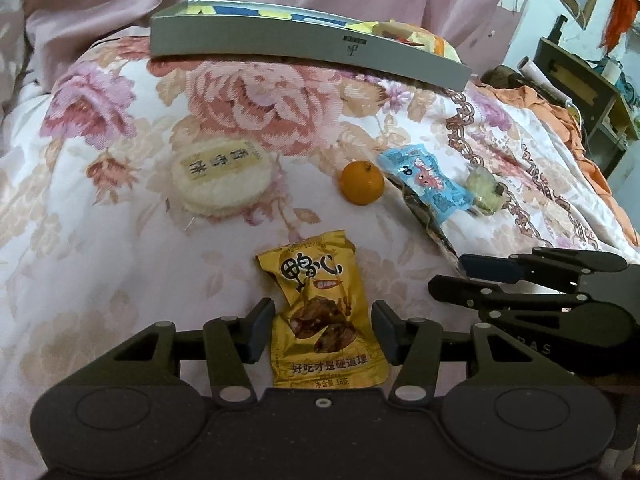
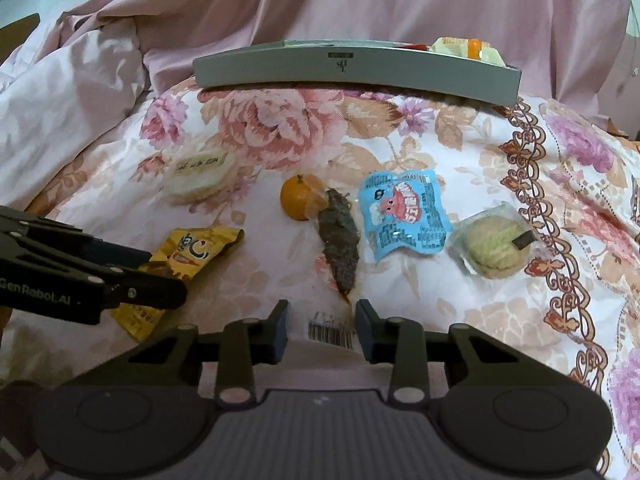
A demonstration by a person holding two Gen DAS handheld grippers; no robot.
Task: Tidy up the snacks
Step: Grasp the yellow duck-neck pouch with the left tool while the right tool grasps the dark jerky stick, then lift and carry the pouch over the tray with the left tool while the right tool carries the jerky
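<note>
Left wrist view: your left gripper (image 1: pixel 322 330) has its jaws pressed on the yellow snack packet (image 1: pixel 320 312); the mandarin (image 1: pixel 362 182) lies beyond.

Right wrist view: your right gripper (image 2: pixel 322 326) pinches the clear wrapper (image 2: pixel 332 330) of the dark snack (image 2: pixel 339 246); the grey box (image 2: pixel 360 70) sits far ahead.

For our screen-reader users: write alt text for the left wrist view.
The left claw grips a yellow snack packet on a floral bedspread; beyond lie a rice cracker, a tangerine, a blue packet and a grey box.
</note>
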